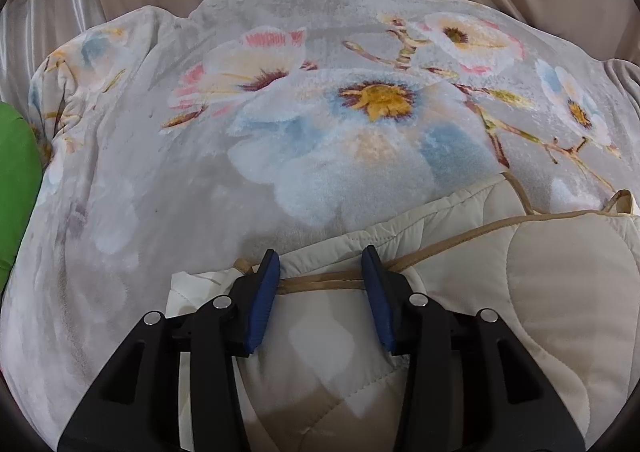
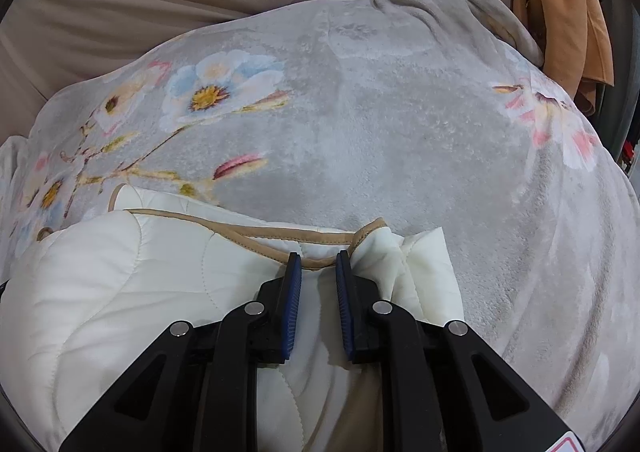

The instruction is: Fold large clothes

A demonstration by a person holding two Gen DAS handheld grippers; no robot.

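Over the cream quilt (image 1: 560, 292), both tools (image 1: 322, 256) (image 2: 318, 257) gape, gripping nothing.

Both grippers — left gripper (image 1: 322, 258) and right gripper (image 2: 318, 258) — have black angular arms, ribbed blue pads (image 1: 262, 302), silver round rivets (image 2: 255, 308).

Both wrist views are evenly lit by soft indoor light from above, moderately bright, with no harsh glare. The floral blanket (image 1: 320, 132) shows sharp pile texture at the centre. Strong fisheye bending curves everything outward, and dark rounded corners frame each picture. The cream quilt (image 2: 120, 292) looks brightest, nearly washed out in the right wrist view. Soft shadows fall under each hand-held gripper (image 1: 322, 268), and small metal pins on them catch tiny highlights. Edges look slightly softer.
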